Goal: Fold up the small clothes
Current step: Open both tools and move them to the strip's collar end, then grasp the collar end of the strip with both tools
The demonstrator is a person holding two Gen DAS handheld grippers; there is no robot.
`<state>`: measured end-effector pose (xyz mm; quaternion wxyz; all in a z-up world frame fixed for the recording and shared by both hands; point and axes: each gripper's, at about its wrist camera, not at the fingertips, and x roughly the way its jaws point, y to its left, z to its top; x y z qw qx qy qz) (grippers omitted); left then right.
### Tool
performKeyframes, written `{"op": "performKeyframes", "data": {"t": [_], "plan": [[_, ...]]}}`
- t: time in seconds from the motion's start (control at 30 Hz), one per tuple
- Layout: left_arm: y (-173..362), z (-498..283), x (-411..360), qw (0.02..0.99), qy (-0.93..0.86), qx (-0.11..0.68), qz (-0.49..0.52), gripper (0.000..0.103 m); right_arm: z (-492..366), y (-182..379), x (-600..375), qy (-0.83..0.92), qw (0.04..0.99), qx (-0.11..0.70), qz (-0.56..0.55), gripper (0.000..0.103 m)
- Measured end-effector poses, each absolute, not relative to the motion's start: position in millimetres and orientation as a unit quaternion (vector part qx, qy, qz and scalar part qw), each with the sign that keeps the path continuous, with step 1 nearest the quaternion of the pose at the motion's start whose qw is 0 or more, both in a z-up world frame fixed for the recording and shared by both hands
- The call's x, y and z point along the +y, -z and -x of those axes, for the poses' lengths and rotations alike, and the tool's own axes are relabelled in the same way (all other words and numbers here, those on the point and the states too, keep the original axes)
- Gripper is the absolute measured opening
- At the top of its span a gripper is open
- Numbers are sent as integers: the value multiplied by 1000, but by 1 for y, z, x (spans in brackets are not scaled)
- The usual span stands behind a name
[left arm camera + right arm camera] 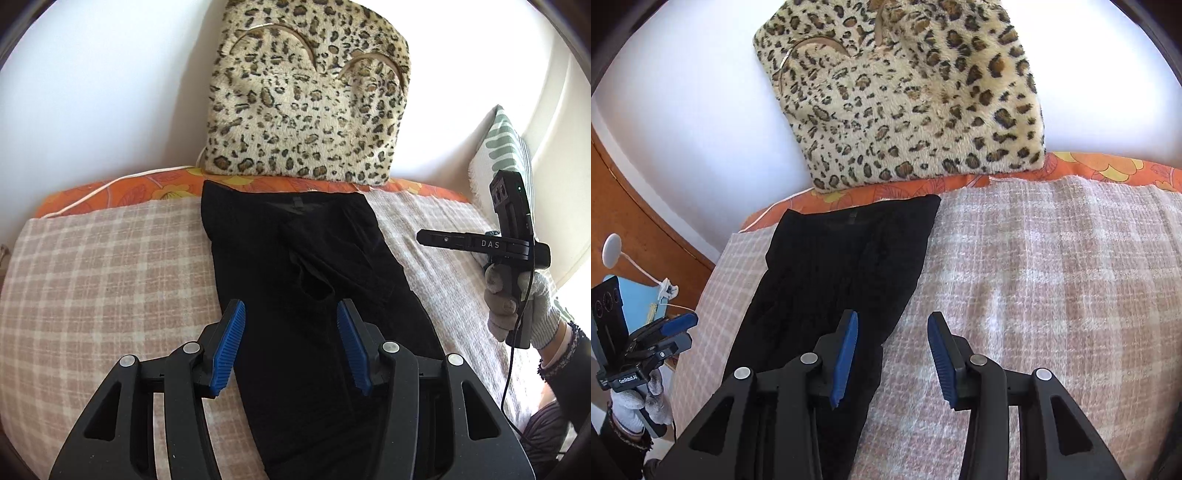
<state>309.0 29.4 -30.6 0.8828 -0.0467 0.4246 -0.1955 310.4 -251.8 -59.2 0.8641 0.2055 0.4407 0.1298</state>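
Currently: black garment (295,280) lies flat, folded lengthwise, on checked blanket (110,266), top edge near leopard-print cushion (306,99). Left gripper (291,314) above garment, jaws apart, nothing between pads. Right gripper (892,325) over garment's right edge and blanket, jaws apart, empty.

A bed (92,266) covered by a beige checked blanket (1052,277) carries everything. An orange floral sheet (122,192) shows along its far edge. A black garment (295,266) lies flat on the blanket, running from far to near. A leopard cushion (306,92) stands at the far edge against the wall, a green-striped pillow (506,147) at far right.
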Motion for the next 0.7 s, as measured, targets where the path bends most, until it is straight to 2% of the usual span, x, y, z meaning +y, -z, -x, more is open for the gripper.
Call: {"op": "performKeyframes", "data": {"t": [0.3, 0.7], "plan": [[72, -405, 59, 862, 190, 457, 107, 51, -387, 84, -279, -148, 843, 443, -267, 43], [100, -471, 82, 837, 220, 463, 193, 51, -426, 108, -279, -184, 824, 451, -287, 42]]}}
